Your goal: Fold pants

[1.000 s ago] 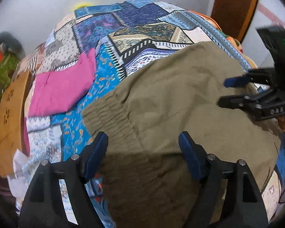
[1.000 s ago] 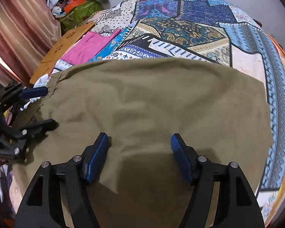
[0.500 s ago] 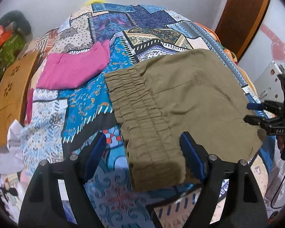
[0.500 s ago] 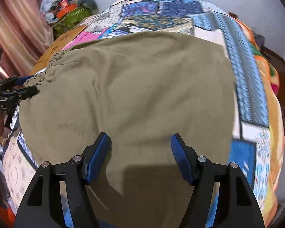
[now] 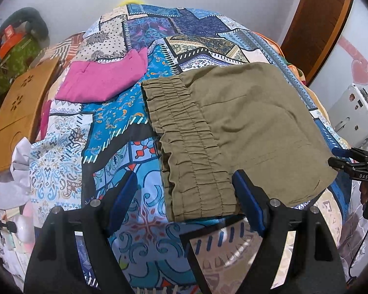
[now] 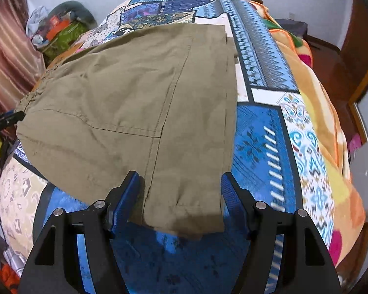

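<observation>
Lying folded into a rough rectangle on the bed, the olive pants [image 5: 235, 132] are a matte woven cloth with a thick gathered elastic waistband [image 5: 189, 147] and straight stitched seams. One pair is in view. Under them the patchwork bedspread [image 5: 115, 132] shows blue, cream and black printed panels. Beyond the pants' waistband end lies one folded pink garment [image 5: 103, 80], smooth and flat, apart from the pants. Further out from that same end stands one pale wooden panel [image 5: 19, 112] with flower-shaped cut-outs. The left gripper [image 5: 184, 196] hovers at the near waistband corner, its blue-padded fingers spread wide and holding nothing. The right gripper [image 6: 180, 196] sits at the opposite end of the pants, fingers also spread wide, straddling the hem corner [image 6: 184, 210] without pinching it. In the left view the right gripper is cut off by the frame edge; how many layers the folded pants make cannot be made out
</observation>
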`<state>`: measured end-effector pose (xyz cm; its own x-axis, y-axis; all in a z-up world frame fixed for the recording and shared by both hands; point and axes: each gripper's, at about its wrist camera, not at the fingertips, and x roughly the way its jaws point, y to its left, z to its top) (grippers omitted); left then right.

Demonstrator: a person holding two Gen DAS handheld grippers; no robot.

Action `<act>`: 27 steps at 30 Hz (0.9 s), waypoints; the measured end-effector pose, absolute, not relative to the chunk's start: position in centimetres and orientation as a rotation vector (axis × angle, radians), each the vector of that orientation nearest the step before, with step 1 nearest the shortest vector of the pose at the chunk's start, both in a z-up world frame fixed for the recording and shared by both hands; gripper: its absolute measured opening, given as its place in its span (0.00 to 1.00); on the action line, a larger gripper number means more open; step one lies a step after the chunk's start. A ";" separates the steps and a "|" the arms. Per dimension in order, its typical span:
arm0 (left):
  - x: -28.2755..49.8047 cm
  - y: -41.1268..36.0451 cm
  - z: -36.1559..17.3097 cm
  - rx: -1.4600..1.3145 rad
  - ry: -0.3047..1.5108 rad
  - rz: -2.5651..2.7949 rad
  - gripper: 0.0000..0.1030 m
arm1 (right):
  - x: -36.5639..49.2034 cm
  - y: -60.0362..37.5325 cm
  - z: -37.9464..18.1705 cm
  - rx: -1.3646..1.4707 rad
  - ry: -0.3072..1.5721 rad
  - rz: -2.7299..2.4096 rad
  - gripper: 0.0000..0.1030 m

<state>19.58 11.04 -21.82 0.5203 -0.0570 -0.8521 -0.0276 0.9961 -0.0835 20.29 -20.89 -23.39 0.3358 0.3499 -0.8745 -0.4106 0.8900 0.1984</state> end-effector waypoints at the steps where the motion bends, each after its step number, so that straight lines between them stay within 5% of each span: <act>1: 19.4 10.9 -21.6 -0.081 1.020 -0.012 0.78 | 20.1 -20.9 -23.4 -0.060 1.120 0.493 0.63; 13: 17.2 13.0 -18.3 -0.225 0.958 0.068 0.78 | 18.9 -19.2 -20.1 -0.173 1.016 0.475 0.63; 27: 16.4 11.8 -21.8 -0.564 1.072 -0.091 0.78 | 19.2 -9.7 -18.6 -0.126 0.912 0.690 0.63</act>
